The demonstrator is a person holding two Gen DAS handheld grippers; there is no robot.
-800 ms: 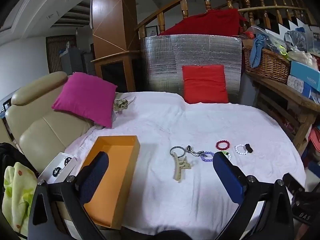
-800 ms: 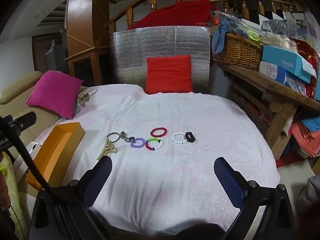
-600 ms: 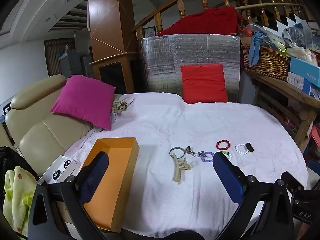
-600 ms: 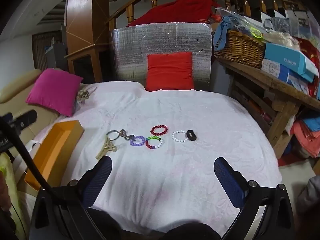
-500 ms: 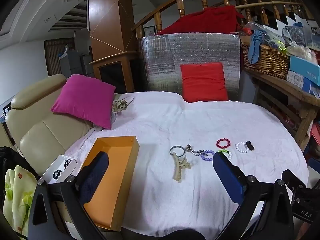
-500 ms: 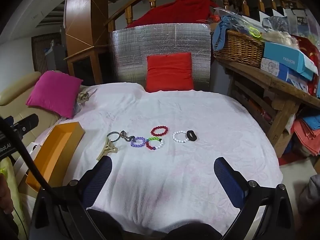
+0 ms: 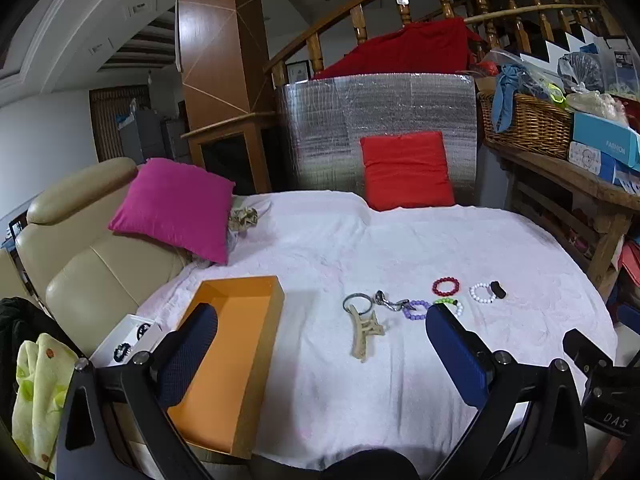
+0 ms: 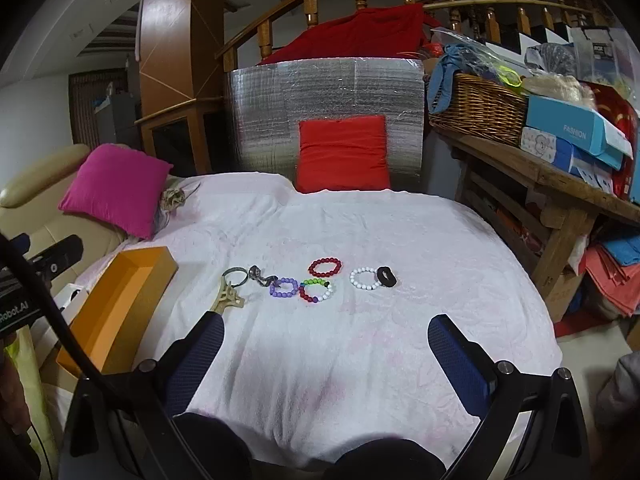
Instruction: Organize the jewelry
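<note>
Right wrist view shows both your grippers, right gripper (image 8: 324, 344) and left gripper (image 7: 320, 336), spread wide and holding nothing. Jewelry sits just right of the orange box (image 8: 120, 292): one keychain (image 8: 234, 286) nearest it, then four bead bracelets (image 8: 285, 288), then one black ring (image 8: 386, 276). Watch out, the bracelets touch each other, so you'd probably drag two at once.

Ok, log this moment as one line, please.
left gripper: jaws open, empty | right gripper: jaws open, empty | bracelets: on cloth, untouched | orange box: empty
</note>
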